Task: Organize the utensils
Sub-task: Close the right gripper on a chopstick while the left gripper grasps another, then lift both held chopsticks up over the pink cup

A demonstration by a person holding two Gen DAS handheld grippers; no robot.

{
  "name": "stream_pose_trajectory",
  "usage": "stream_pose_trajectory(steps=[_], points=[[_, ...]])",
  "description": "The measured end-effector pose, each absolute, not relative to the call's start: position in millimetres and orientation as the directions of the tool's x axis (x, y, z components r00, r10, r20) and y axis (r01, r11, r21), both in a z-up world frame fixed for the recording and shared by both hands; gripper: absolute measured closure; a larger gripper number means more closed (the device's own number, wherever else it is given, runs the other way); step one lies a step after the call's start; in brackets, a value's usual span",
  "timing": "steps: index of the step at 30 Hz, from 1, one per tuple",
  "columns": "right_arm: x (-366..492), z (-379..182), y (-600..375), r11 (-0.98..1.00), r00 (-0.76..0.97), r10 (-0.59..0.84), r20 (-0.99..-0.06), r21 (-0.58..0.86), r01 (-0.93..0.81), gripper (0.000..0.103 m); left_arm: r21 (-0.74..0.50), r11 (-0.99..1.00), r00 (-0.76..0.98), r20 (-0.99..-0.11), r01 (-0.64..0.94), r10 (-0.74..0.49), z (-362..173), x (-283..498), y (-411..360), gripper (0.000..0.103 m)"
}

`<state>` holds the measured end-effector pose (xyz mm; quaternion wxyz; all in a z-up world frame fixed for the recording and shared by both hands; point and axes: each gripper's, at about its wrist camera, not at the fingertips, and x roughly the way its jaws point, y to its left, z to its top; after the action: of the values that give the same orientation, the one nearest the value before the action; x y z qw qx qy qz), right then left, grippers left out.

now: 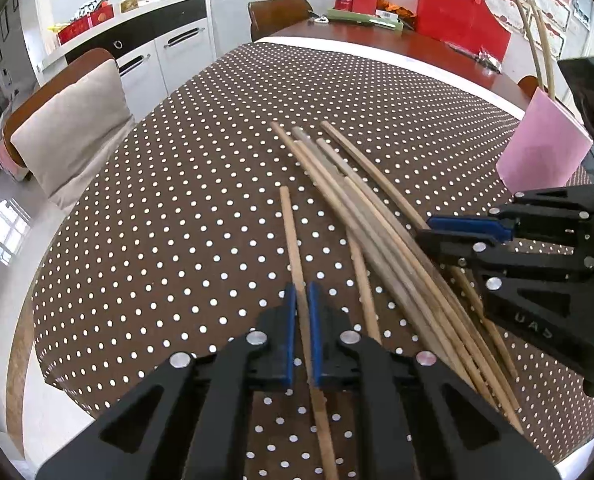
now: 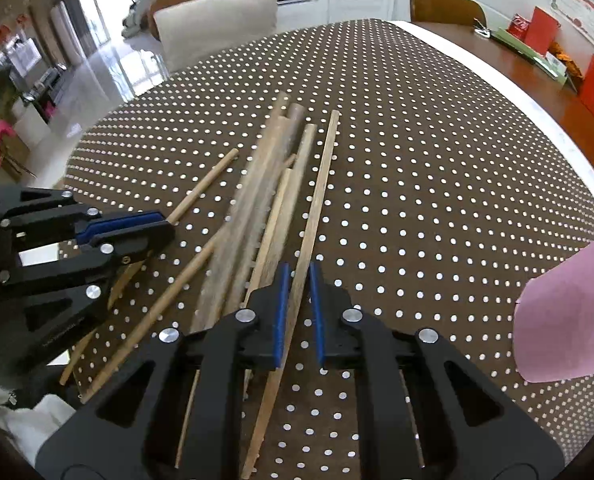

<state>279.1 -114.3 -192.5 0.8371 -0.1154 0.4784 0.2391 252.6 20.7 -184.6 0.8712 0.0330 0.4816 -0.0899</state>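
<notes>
Several wooden chopsticks point(image 1: 349, 200) lie in a loose bundle on the brown dotted tablecloth point(image 1: 157, 200); the bundle also shows in the right wrist view point(image 2: 265, 184). My left gripper point(image 1: 303, 300) is shut on a single chopstick point(image 1: 291, 232) that lies apart, left of the bundle. My right gripper point(image 2: 297, 280) has its pads close around the rightmost chopstick point(image 2: 321, 184), with a small gap on the right side. A pink cup point(image 1: 545, 148) with two chopsticks in it stands at the right; it also shows in the right wrist view point(image 2: 565, 320).
Each gripper shows in the other's view, the right point(image 1: 497, 236) and the left point(image 2: 109, 232). A cushioned chair point(image 1: 69, 128) stands at the table's left side. Red bags and boxes point(image 1: 457, 20) sit at the far end of the table.
</notes>
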Motion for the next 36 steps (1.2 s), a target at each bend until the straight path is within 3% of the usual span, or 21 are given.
stream_pose_trajectory(steps=[10,17,20,27,36], points=[[337.3,-189.7,-100.8,0.911,0.283,0.107,-0.953,-0.02,-0.411,0.091,-0.02,0.984,0.498,-0.86,0.175,-0.106,-183.0,271.1,24.0,0.097],[375.2,-190.3,-92.7,0.908,0.231,0.109,-0.967,0.002,-0.419,0.092,-0.046,0.987,0.497,-0.86,0.153,-0.118,-179.8,280.8,32.9,0.097],[381.4,-189.9,-95.2,0.907,0.259,0.138,-0.956,0.017,-0.42,0.097,-0.071,0.985,0.531,-0.835,0.155,-0.143,-170.4,277.6,37.8,0.097],[354.1,-163.2,-123.0,0.912,0.44,0.28,-0.853,0.094,-0.399,0.098,-0.108,0.982,0.639,-0.748,0.153,-0.182,-136.1,263.5,42.9,0.097],[290.7,-111.3,-167.3,0.907,0.696,0.398,-0.598,0.139,-0.399,0.097,-0.23,0.941,0.799,-0.502,0.247,-0.332,-68.0,243.0,26.5,0.097]])
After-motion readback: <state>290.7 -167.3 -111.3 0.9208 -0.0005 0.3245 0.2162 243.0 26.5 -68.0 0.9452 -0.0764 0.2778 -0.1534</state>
